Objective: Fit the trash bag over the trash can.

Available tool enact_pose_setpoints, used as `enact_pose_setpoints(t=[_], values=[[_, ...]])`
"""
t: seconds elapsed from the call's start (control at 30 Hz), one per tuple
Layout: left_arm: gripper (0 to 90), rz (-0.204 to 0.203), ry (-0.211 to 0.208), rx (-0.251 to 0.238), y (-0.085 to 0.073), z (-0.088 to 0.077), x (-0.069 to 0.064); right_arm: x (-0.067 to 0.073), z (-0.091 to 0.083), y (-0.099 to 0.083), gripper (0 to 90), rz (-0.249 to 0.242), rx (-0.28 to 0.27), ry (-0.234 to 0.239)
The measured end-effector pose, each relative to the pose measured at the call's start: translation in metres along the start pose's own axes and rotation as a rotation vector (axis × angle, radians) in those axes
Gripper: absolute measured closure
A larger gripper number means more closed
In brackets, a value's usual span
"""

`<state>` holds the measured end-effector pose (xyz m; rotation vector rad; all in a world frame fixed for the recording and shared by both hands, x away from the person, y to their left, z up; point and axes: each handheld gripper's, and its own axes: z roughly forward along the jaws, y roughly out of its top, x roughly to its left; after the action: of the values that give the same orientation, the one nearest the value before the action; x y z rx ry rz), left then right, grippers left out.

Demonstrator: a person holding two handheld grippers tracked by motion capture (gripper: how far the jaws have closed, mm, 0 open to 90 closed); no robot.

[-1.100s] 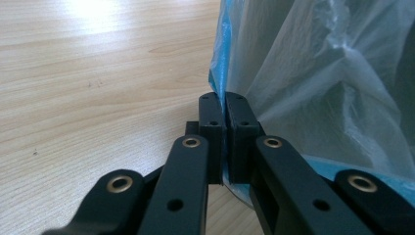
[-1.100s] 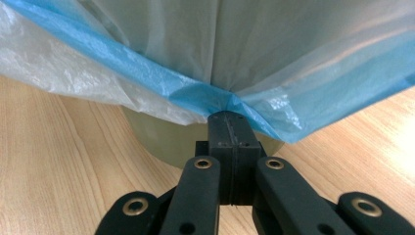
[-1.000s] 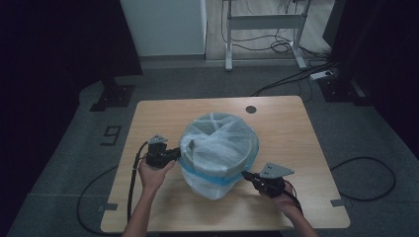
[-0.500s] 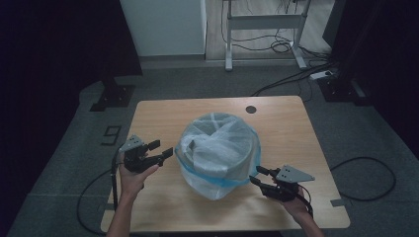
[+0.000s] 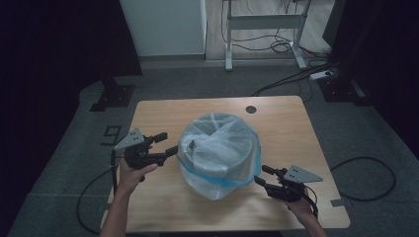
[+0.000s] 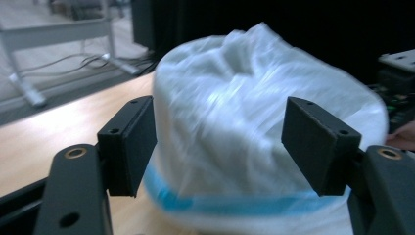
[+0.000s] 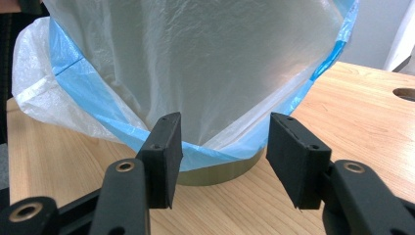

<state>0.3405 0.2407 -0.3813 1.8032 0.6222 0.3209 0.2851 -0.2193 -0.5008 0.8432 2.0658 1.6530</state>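
A round bin [image 7: 215, 175] stands in the middle of the wooden table [image 5: 296, 123]. A thin white plastic bag [image 5: 220, 148] with a blue hem [image 7: 98, 120] is pulled down over its rim and sides. My left gripper [image 5: 167, 143] hovers just left of the bag, raised off the table. Its jaws have just been opening and are open, with nothing between them; the bag [image 6: 244, 112] lies beyond them. My right gripper [image 5: 261, 175] sits low at the bag's front right, a little apart from it. Its jaws have just been opening too, and they are open and empty [image 7: 222, 156].
A round cable hole [image 5: 251, 109] marks the table's far edge. Black cables [image 5: 94, 197] trail from both grippers off the table sides. A desk frame [image 5: 262, 29] and more cables stand on the floor behind.
Both grippers were against the bag's sides a second ago. Both have let go and backed away, the left one up and to the left, the right one to the right.
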Motion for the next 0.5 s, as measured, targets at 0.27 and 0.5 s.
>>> enact_pose_setpoints(t=[0.27,0.5], values=[[30.8,0.088,-0.120,0.047,0.035,0.024,-0.004,-0.007,-0.005,-0.002,44.2,0.026,-0.014,-0.011],[30.4,0.120,-0.170,0.105,0.049,0.043,-0.004,-0.011,-0.010,-0.004,44.2,0.042,-0.025,-0.025]])
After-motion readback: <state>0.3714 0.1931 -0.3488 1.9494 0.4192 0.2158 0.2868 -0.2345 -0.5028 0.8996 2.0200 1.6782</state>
